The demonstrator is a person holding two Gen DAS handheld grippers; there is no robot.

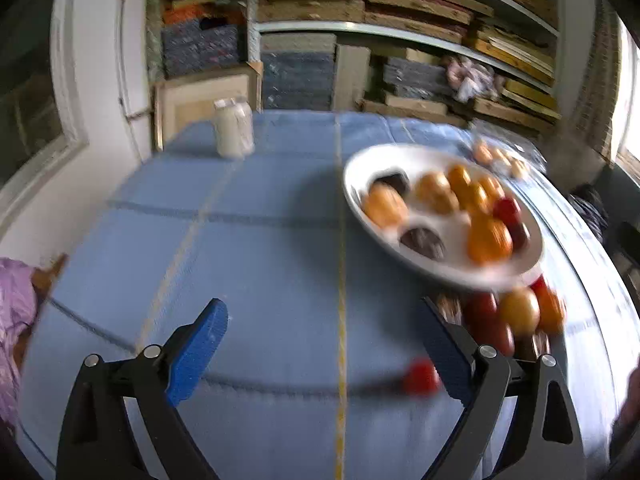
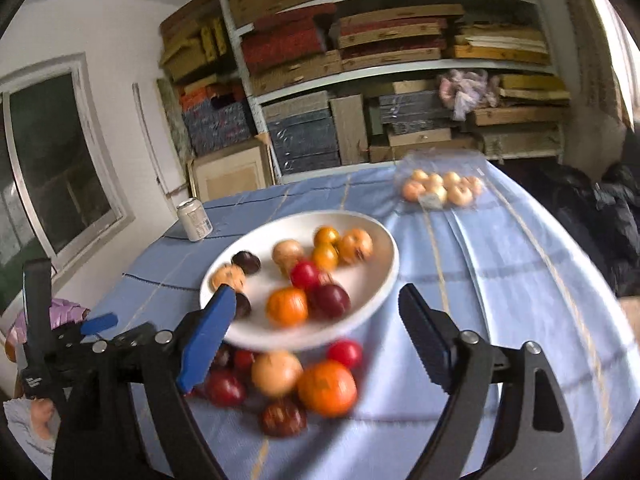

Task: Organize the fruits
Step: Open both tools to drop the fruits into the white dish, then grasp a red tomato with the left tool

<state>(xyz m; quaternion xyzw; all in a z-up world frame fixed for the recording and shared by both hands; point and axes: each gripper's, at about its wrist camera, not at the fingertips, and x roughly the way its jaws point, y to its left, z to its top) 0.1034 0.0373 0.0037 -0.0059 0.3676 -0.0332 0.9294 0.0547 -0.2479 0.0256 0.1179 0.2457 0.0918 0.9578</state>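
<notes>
- Two claws, left claw [image 1: 324,344] and right claw [image 2: 316,334], hang over the blue tabletop [image 1: 256,240] with jaws wide apart, gripping nothing.
- Beyond the right claw sits a white bowl [image 2: 380,280] of fruit.
- Under its jaws lies loose fruit, including an orange [image 2: 327,389].
- Ahead-left stands a can [image 2: 195,219].

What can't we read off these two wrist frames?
- Fruit types in the white plate and loose pile: motion blur, both views.
- Pile in left wrist view: partly behind plate rim and the gripper's fingers.
- Can label: too small.
- Bagged fruit count: overlapping, under glare.
- Table's near edge: cut off by the frame.
</notes>
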